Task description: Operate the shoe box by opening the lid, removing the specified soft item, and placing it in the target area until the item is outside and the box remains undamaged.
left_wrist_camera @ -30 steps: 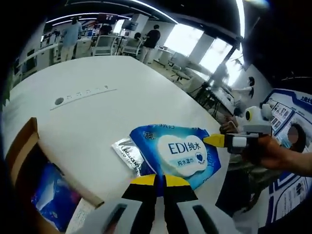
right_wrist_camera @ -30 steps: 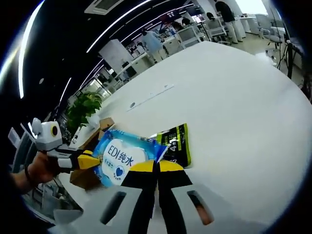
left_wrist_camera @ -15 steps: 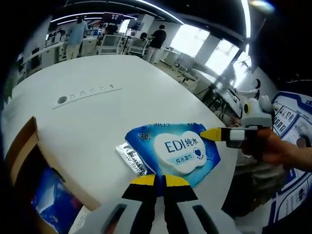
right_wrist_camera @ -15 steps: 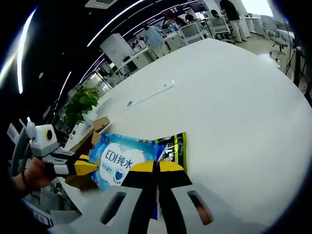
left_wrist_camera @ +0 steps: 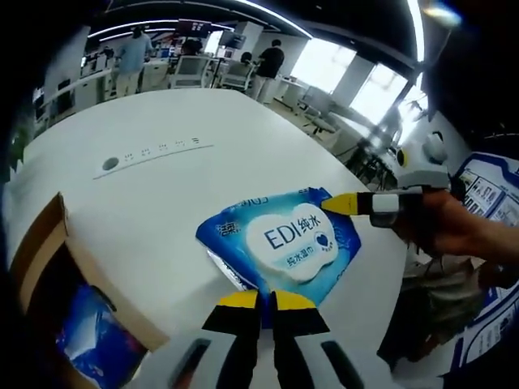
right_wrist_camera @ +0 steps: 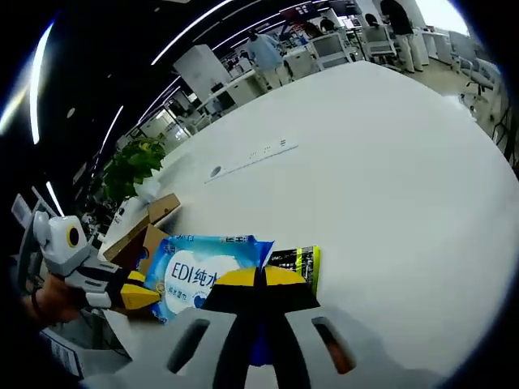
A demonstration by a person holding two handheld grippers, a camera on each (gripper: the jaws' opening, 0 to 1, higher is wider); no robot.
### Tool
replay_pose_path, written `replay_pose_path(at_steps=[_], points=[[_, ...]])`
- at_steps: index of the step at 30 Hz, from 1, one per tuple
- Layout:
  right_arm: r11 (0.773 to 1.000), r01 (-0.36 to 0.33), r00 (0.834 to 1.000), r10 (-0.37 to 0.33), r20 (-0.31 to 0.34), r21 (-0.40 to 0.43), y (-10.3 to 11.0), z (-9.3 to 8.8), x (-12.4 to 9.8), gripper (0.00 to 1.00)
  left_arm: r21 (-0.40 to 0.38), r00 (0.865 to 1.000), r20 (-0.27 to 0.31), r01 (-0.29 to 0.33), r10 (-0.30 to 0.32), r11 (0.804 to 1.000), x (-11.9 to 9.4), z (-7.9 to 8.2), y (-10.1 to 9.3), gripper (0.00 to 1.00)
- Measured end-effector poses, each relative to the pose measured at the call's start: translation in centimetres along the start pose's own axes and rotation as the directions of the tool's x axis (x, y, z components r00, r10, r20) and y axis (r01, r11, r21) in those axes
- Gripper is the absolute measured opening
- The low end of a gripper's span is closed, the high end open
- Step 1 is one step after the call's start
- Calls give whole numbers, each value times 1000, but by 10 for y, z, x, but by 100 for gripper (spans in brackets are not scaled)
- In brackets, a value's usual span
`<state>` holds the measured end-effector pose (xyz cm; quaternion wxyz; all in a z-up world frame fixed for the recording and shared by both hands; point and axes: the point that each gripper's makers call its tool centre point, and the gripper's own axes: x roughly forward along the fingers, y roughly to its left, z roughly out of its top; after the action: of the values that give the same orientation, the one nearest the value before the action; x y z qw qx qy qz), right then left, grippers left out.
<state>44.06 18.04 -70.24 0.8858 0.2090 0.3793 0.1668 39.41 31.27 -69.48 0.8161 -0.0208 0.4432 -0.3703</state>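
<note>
A blue soft wipes pack (left_wrist_camera: 280, 241) with a white label is held over the white table, both grippers shut on it. My left gripper (left_wrist_camera: 259, 298) pinches its near edge, and my right gripper (left_wrist_camera: 339, 203), held by a hand, grips its far right corner. In the right gripper view the same pack (right_wrist_camera: 199, 271) lies between my right gripper (right_wrist_camera: 259, 277) and the left gripper (right_wrist_camera: 142, 297). The open cardboard shoe box (left_wrist_camera: 45, 259) stands at the left, with a blue item (left_wrist_camera: 89, 340) inside it.
A black and green packet (right_wrist_camera: 298, 263) lies on the table (right_wrist_camera: 389, 162) beside the pack. The box (right_wrist_camera: 139, 231) sits near the table's edge, a potted plant (right_wrist_camera: 130, 166) behind it. People and desks fill the far room.
The pack has turned and shifted towards the box side, covering more of the small packet beneath it. Both hands have moved with it and keep their grip.
</note>
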Motion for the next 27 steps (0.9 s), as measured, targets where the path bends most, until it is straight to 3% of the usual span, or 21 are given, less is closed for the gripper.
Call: replay_pose_path(at_steps=[27], points=[[1000,18,999,-17,-45,23,-25,-12,21,0,-30,998,-61,-12,10,999,41,-12,19,4]])
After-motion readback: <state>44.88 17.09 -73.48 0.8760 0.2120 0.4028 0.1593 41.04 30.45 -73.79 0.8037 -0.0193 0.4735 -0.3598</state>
